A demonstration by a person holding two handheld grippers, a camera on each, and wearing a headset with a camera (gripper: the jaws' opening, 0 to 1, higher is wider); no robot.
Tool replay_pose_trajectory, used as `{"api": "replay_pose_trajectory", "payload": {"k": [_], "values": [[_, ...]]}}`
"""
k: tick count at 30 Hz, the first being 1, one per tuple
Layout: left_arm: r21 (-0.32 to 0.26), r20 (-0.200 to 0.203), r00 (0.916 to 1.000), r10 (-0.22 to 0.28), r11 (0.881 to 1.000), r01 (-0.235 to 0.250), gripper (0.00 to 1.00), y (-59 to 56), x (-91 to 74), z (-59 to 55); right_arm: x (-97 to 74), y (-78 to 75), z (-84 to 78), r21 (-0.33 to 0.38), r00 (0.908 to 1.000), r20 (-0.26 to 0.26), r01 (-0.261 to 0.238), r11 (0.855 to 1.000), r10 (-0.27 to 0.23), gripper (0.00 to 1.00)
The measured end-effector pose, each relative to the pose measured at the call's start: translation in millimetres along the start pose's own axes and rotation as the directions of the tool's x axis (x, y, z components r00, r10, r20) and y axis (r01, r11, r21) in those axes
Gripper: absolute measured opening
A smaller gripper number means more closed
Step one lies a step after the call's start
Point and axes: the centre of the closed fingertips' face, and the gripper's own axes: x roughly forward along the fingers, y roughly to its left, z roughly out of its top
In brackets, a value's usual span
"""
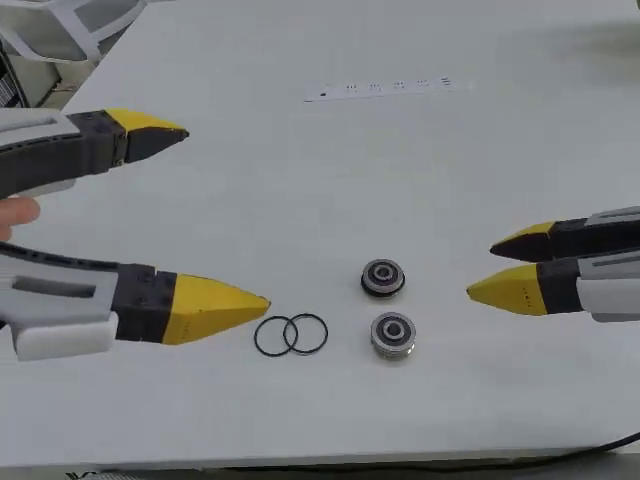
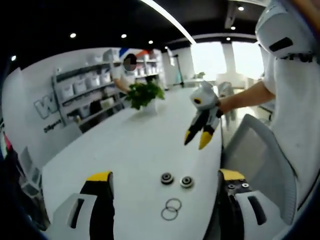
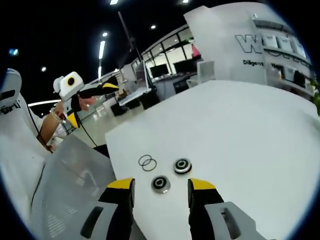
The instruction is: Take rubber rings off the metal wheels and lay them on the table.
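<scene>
Two metal wheels (image 1: 382,278) (image 1: 393,333) lie flat on the white table (image 1: 330,190) near its front edge. Just left of them, two thin black rubber rings (image 1: 291,335) lie overlapping. My left gripper (image 1: 226,218) is open wide, its lower jaw tip close to the rings. To the right of the wheels, my right gripper (image 1: 480,270) is open with a narrower gap and holds nothing. The left gripper view shows both wheels (image 2: 176,180), the rings (image 2: 171,209) and the right gripper (image 2: 200,136). In the right gripper view, one wheel (image 3: 160,184) sits between my jaws, with the other wheel (image 3: 182,166) and the rings (image 3: 147,162) beyond.
A white strip with small markings (image 1: 390,88) lies far back on the table. A white chair (image 1: 60,30) stands at the back left. A potted plant (image 2: 145,94) sits at the table's far end. A dark cable (image 1: 620,445) runs along the front right edge.
</scene>
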Motion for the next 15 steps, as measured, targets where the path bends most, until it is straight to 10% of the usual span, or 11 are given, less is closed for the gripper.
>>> {"api": "replay_pose_trajectory", "payload": {"k": [15], "values": [[0.101,0.030,0.9946,-0.099,0.990,0.096,0.84,8.7,34.3,29.1,7.6,-10.0,-23.0,0.061,0.9997,-0.020,0.011,0.998,-0.010,0.39]]}}
